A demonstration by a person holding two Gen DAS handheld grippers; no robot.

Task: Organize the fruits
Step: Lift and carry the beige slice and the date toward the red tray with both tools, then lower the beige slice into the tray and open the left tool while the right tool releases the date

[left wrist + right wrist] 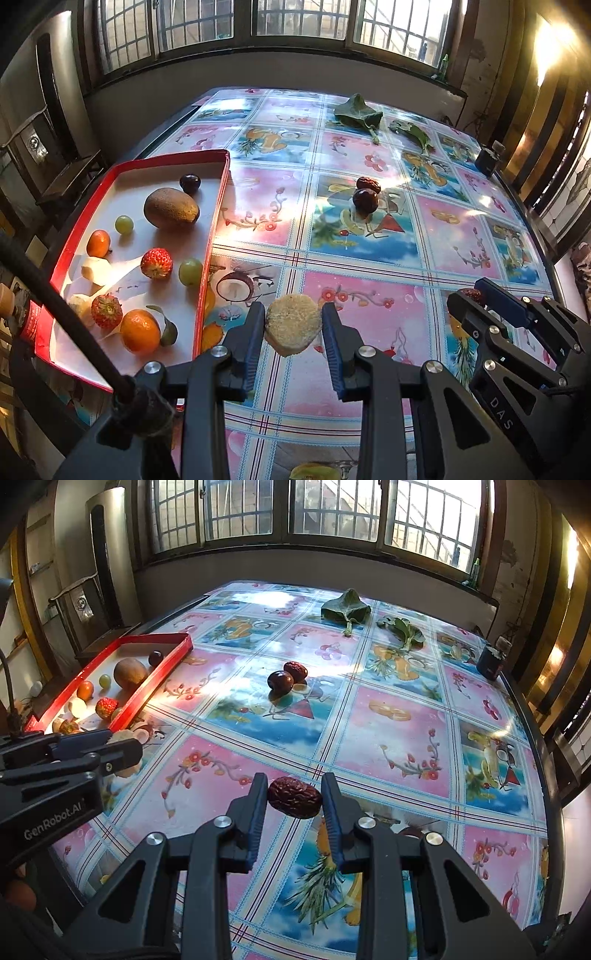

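Table point(388, 738) under a glossy fruit-print cloth, barred windows point(295, 513) behind. Red tray point(212, 236) at its left edge holds kiwi point(171, 207), strawberries, grapes, oranges. Left gripper point(293, 325) clamps a pale, rough fruit chunk point(292, 323) just beside the tray. Right gripper point(294, 796) pinches a wrinkled red date point(294, 797) above the cloth.

Each hand-held gripper point(293, 325) is black with blue ribbed pads point(334, 343) and silver screws.
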